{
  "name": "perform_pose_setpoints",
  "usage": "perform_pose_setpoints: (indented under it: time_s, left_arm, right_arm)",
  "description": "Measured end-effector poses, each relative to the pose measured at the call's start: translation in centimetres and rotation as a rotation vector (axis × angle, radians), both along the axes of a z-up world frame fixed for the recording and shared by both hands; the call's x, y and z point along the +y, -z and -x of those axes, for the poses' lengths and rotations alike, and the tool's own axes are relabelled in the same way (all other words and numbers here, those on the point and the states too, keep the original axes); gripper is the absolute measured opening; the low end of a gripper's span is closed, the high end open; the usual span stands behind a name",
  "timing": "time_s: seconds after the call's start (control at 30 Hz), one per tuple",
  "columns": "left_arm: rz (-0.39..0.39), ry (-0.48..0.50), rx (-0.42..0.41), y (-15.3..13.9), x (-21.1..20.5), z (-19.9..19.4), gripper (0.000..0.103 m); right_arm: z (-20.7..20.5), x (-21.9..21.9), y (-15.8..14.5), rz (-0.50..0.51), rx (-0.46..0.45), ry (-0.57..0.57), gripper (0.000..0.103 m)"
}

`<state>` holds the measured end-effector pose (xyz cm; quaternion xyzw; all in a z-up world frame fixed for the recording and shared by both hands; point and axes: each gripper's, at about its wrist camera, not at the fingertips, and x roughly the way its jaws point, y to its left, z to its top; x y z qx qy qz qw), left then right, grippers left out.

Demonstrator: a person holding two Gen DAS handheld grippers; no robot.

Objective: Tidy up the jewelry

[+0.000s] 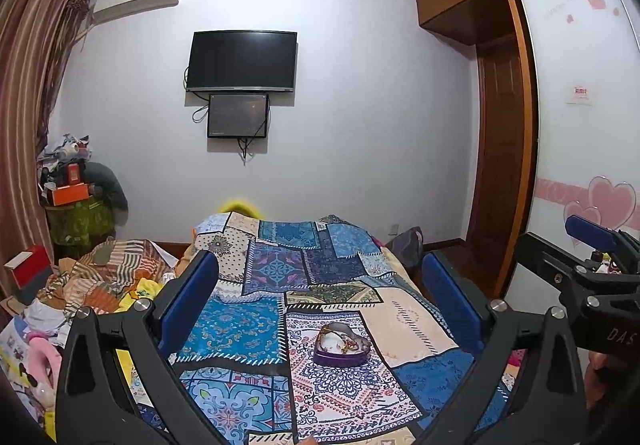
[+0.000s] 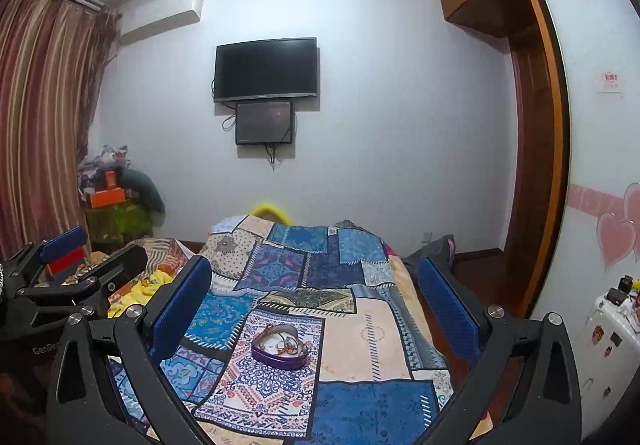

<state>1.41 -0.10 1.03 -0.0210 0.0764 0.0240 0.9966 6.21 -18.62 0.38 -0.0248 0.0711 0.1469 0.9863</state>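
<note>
A purple heart-shaped jewelry box sits open on a patchwork cloth over a table; it also shows in the right wrist view. Tangled jewelry lies inside the box: beads and a chain on a white lining. My left gripper is open and empty, held above and short of the box. My right gripper is open and empty too, at about the same height. Each gripper shows in the other's view: the right one at the right edge, the left one at the left edge.
A cluttered bed with clothes lies at the left. A stack of boxes stands in the far left corner by the curtain. A wardrobe with heart stickers lines the right side. A TV hangs on the far wall.
</note>
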Motion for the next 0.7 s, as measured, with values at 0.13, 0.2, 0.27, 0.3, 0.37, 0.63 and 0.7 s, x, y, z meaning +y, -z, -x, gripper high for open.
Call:
perform_pose_setpoints:
  time_s: [0.13,0.2,0.27,0.3,0.37,0.63,0.7]
  left_arm:
    - [0.002,0.004,0.003,-0.12,-0.05,-0.14,0.102]
    - [0.002,0.005,0.003,-0.13,-0.03,-0.13,0.102]
    - [0.003,0.007,0.003,-0.12,-0.02,-0.1,0.102]
    - [0.003,0.007,0.003,-0.09,-0.05,-0.15,0.102]
    - [0.002,0.01,0.006,-0.07,0.01,-0.21,0.102]
    - [-0.002,0.018,0.015,0.28,-0.12,-0.47,0.102]
    - [-0.003,0.021,0.02,0.4,-0.15,-0.72,0.102]
  right_arm:
    - [0.01,-0.13,0.03,-0.002,0.002,0.002,0.102]
    - [-0.05,-0.11,0.01,-0.003,0.003,0.001,0.102]
    - [-0.13,-0.09,0.07,-0.002,0.008,0.001,0.102]
    - [-0.14,-0.1,0.11,-0.001,0.009,0.002,0.102]
    - [-0.24,-0.08,0.13,0.0,0.012,0.004,0.102]
    - [-0.58,-0.07,0.1,-0.001,0.022,0.006,0.102]
    - [-0.67,-0.03,0.24,-0.001,0.024,0.007,0.102]
